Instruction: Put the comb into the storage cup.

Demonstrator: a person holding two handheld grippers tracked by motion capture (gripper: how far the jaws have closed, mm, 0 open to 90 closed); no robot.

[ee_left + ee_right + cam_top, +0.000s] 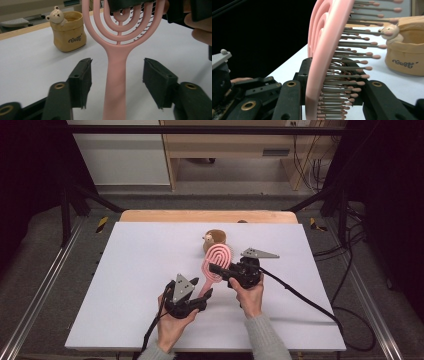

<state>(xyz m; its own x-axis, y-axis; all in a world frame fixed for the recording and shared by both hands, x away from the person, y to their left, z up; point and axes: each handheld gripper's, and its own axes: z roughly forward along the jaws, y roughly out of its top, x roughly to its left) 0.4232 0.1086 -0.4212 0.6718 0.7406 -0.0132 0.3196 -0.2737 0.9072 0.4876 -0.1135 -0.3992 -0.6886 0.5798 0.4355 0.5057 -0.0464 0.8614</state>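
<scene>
Brush handed from left tongs to right

Near, the left tongs (117,85) stand apart around the brush (117,75) handle without touching; a little farther right, the right tongs (332,82) are clamped on its head, holding it above the table (125,270). Next, I judge, the left backs away; the pouch (216,240) sits beyond

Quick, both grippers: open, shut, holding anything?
Left gripper: open, pads clear of the pink hairbrush handle that runs between them.
Right gripper: shut on the hairbrush head.
</scene>
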